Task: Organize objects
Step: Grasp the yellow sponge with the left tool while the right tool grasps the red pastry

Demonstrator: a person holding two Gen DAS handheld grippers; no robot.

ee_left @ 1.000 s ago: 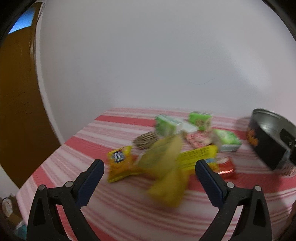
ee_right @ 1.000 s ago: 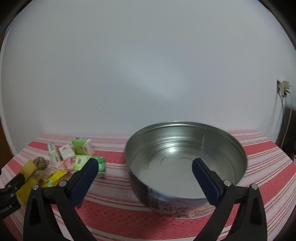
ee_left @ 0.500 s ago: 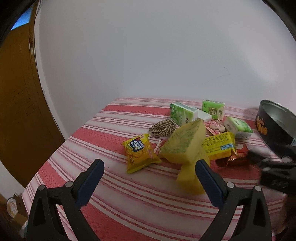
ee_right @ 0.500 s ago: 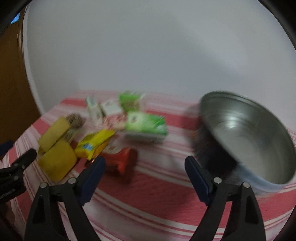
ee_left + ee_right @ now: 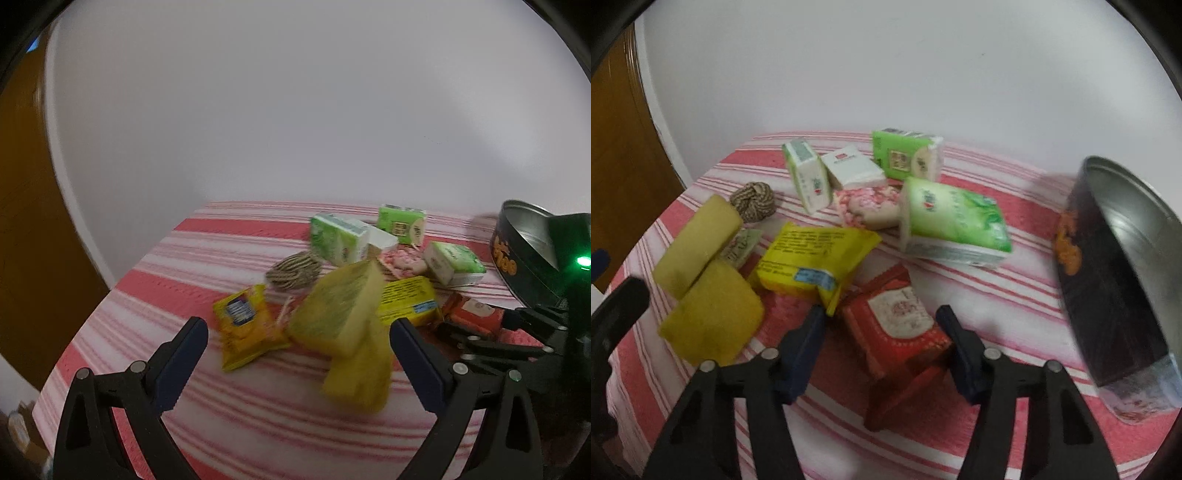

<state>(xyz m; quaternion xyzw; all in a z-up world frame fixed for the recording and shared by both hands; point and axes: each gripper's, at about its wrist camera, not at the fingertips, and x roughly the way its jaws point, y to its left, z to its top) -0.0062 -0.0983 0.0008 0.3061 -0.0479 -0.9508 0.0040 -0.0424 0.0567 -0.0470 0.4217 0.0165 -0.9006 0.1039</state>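
Observation:
A heap of small packs lies on the red-striped tablecloth point(image 5: 997, 295). My right gripper point(image 5: 882, 332) is open, its fingers on either side of a red packet point(image 5: 901, 325), just above or around it. A yellow packet point(image 5: 812, 258), green tissue packs point(image 5: 953, 221) and yellow sponges point(image 5: 701, 266) lie beyond. My left gripper point(image 5: 295, 354) is open and empty, held above the yellow sponges point(image 5: 343, 317) and a yellow snack bag point(image 5: 243, 325). The right gripper's fingers point(image 5: 495, 347) show at the right of the left wrist view.
A round metal tin point(image 5: 1119, 266) with dark sides stands at the right, also in the left wrist view point(image 5: 524, 251). A rope ball point(image 5: 753, 201) lies at the back left. A brown door point(image 5: 26, 221) is left of the table. A white wall is behind.
My right gripper has swung left from the tin and come down around the red packet, narrowing its gap. My left gripper has shifted a little and stays open.

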